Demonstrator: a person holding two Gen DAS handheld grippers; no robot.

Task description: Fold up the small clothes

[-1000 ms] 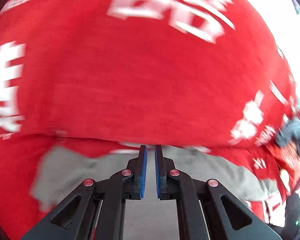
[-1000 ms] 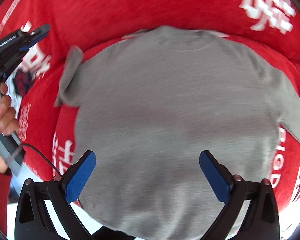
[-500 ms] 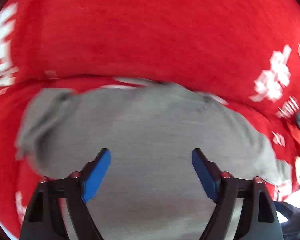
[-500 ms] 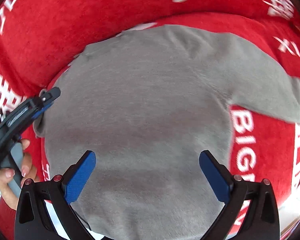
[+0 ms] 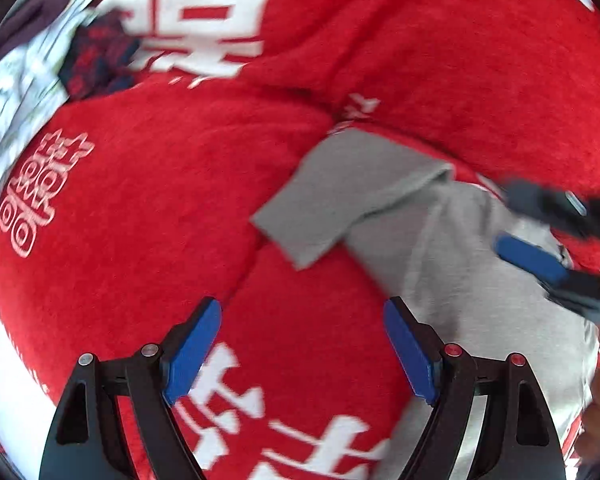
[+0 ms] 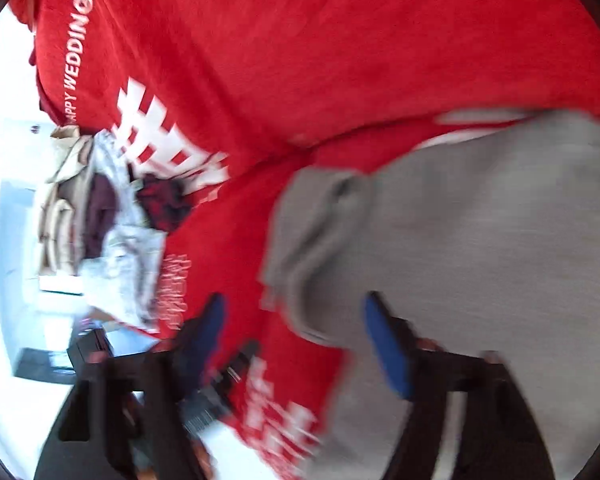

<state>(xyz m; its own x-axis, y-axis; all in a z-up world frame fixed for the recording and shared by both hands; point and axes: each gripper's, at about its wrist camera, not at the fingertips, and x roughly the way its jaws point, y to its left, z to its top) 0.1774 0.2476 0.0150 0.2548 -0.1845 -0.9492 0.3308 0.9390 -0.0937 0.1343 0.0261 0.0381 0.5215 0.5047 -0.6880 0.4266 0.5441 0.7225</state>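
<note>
A small grey long-sleeved top (image 5: 452,264) lies flat on a red blanket with white lettering (image 5: 148,184). Its left sleeve (image 5: 352,192) sticks out to the left. My left gripper (image 5: 302,344) is open and empty, hovering over the blanket just left of the top's body. My right gripper (image 6: 294,340) is open and empty, its right finger over the grey top (image 6: 480,248) near the folded sleeve (image 6: 312,232). The right gripper also shows at the right edge of the left wrist view (image 5: 540,240). The right wrist view is blurred.
A heap of other clothes, dark red, patterned white and beige, lies at the blanket's left edge (image 6: 100,216), also in the left wrist view (image 5: 92,60). A white floor (image 6: 16,264) shows beyond the blanket's edge.
Both grippers have swung left, from over the middle of the top towards its left sleeve. The left gripper went from shut to open. The right gripper stayed open.
</note>
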